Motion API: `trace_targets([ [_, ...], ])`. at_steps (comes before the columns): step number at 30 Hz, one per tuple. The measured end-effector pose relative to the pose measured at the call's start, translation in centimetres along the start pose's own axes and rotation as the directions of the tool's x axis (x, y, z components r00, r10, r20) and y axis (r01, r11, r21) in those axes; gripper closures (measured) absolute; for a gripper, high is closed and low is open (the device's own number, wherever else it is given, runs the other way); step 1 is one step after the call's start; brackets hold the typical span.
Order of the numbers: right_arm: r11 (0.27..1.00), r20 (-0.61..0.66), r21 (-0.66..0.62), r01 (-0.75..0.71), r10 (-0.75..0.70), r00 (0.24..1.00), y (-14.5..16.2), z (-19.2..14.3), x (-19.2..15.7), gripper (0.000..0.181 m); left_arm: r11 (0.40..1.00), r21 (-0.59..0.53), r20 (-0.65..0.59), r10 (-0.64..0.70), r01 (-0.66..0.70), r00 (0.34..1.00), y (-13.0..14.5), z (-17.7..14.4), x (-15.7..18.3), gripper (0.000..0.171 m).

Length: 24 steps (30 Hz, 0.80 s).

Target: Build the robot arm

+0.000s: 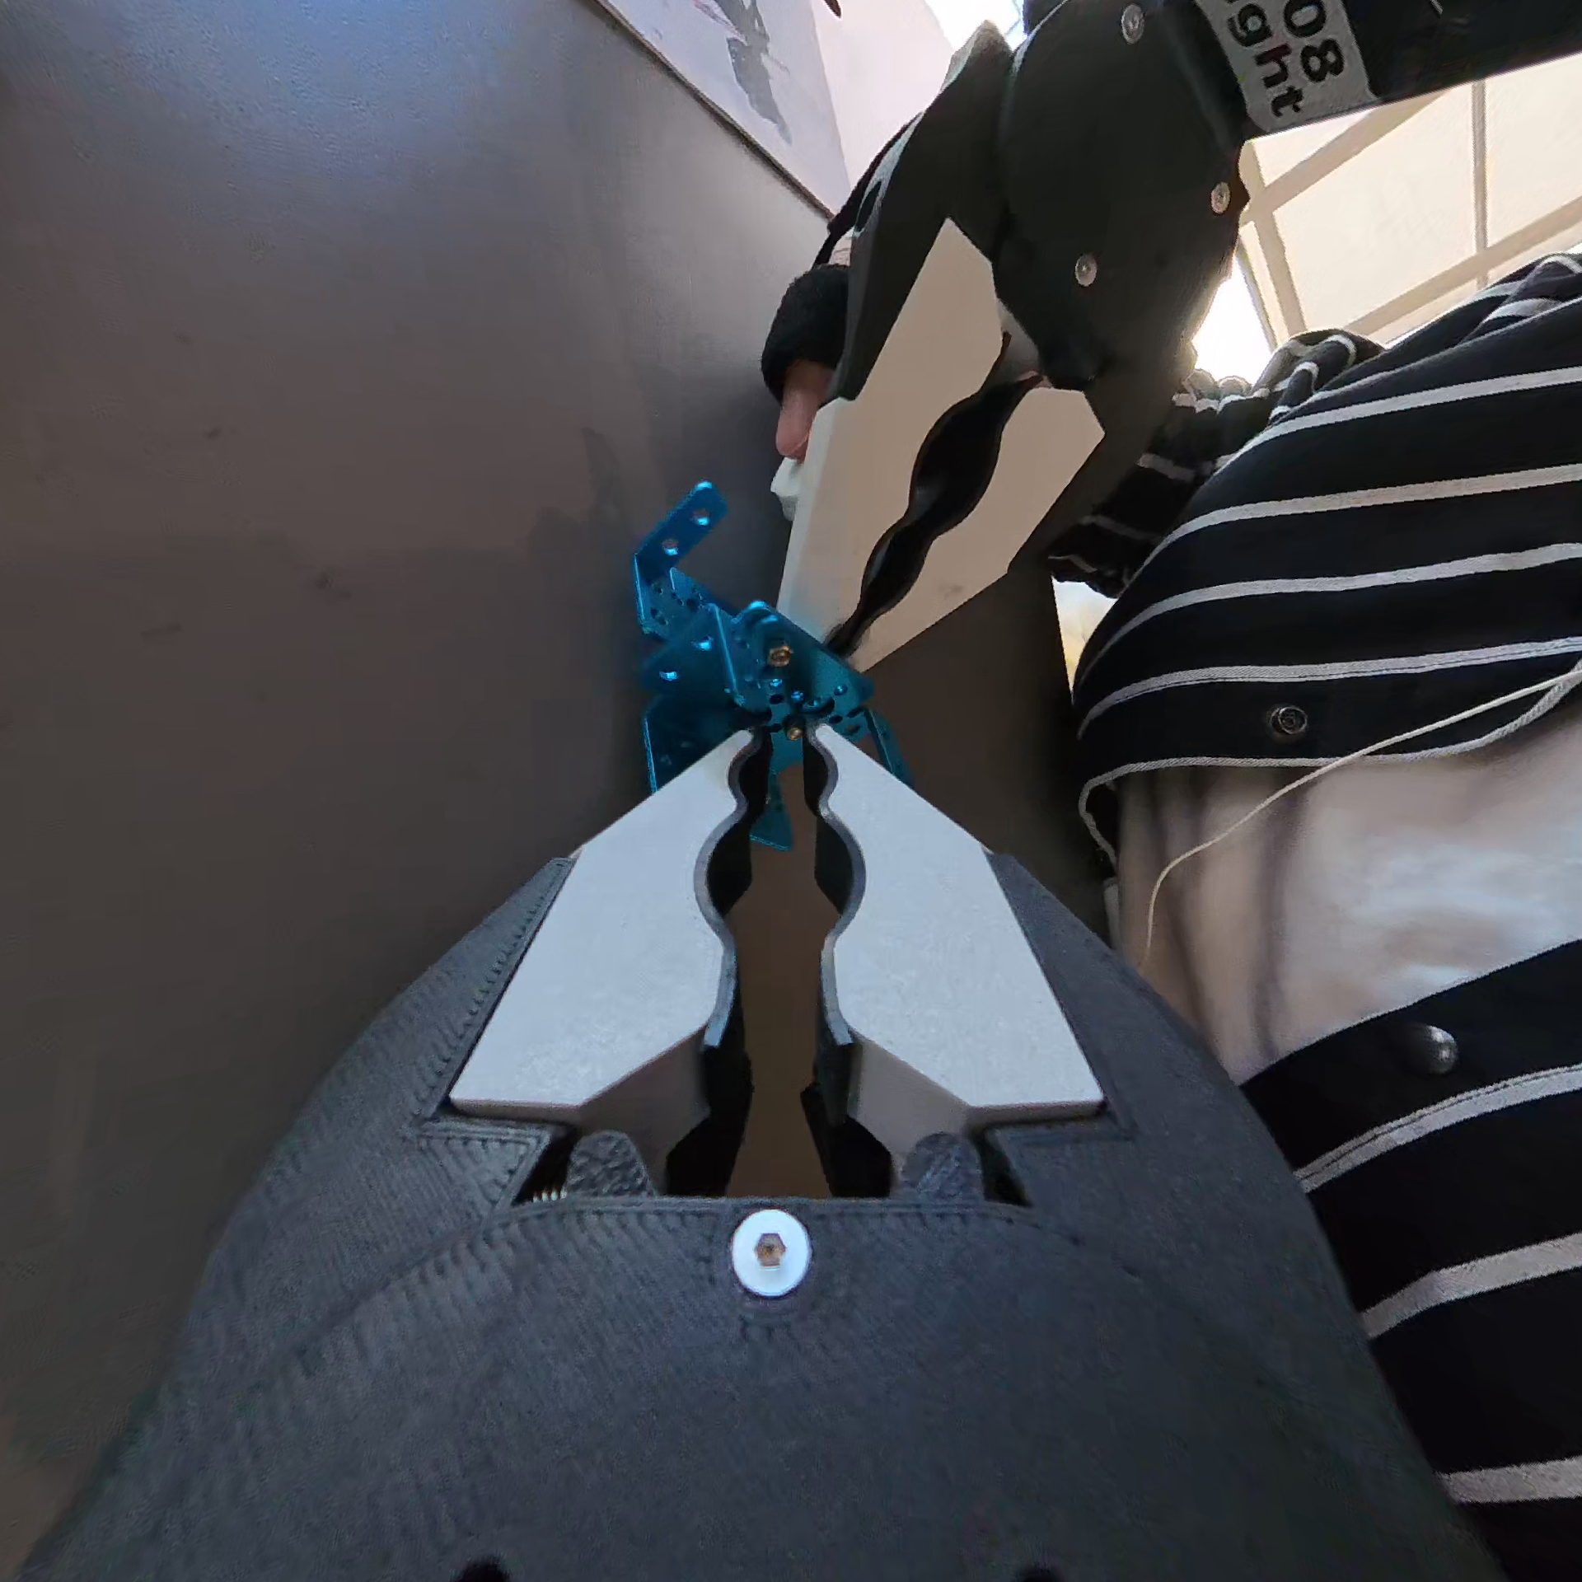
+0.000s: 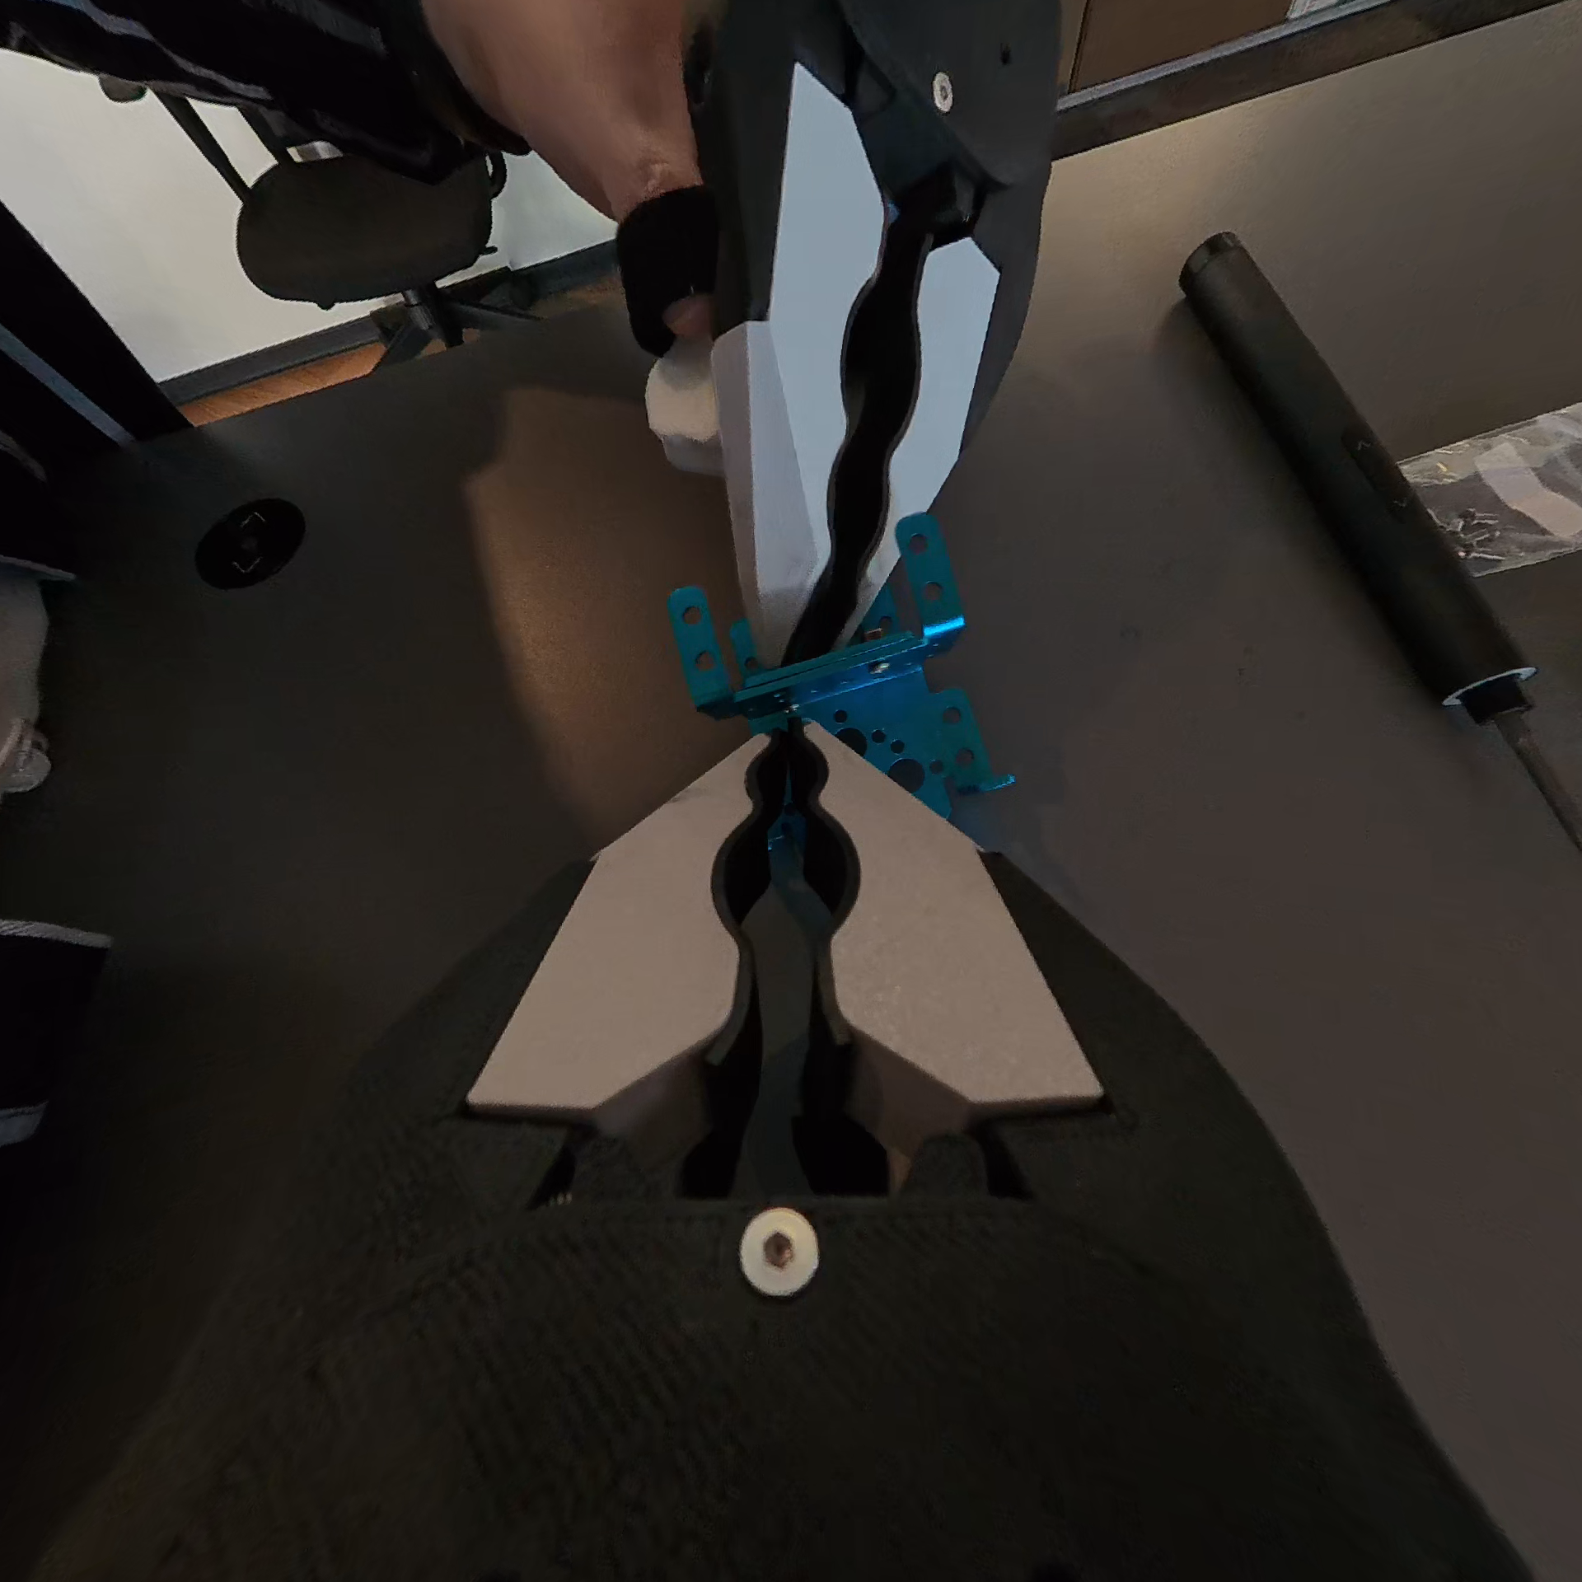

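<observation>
A blue metal bracket assembly [image 1: 715, 663], made of perforated plates joined with small brass screws, is held in the air between both grippers above a dark table [image 1: 342, 514]. My left gripper [image 1: 783, 738] is shut on a thin plate at its near edge. The right gripper [image 1: 843, 642] comes in from the upper right and is shut on the far side. In the right wrist view my right gripper [image 2: 792, 743] is clamped on an edge of the blue assembly [image 2: 907, 736], and the left gripper [image 2: 805, 652] pinches it from above.
A long black cylindrical tool [image 2: 1344, 462] lies on the table [image 2: 1198, 856] at the right, beside a clear bag of small screws [image 2: 1489, 505]. A round black grommet [image 2: 248, 544] sits at the left. An office chair [image 2: 359, 231] stands behind. A person's striped sleeve [image 1: 1327, 599] is close on the right. Less than 4 cm separates the two grippers' tips.
</observation>
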State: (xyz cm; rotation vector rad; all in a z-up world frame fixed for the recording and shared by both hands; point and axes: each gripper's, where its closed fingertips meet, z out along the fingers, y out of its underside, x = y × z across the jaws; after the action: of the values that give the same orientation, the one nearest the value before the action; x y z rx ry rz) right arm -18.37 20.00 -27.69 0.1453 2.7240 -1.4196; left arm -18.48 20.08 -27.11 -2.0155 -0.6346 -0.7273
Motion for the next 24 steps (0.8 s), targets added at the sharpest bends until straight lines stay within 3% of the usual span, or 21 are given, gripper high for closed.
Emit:
trace_targets([
  [19, 1.000, -0.001, -0.001, 0.007, -0.007, 1.000, -0.04, 0.10, -0.01, 0.181, 0.993, -0.032, 0.021, -0.113, 0.114, 0.993, 0.14, 0.19, 0.24, 0.168],
  [24, 1.000, -0.001, 0.001, -0.001, 0.001, 1.000, -0.07, 0.09, 0.06, 0.181, 0.999, -0.044, 0.081, -0.026, 0.029, 0.996, 0.09, 0.18, 0.11, 0.168],
])
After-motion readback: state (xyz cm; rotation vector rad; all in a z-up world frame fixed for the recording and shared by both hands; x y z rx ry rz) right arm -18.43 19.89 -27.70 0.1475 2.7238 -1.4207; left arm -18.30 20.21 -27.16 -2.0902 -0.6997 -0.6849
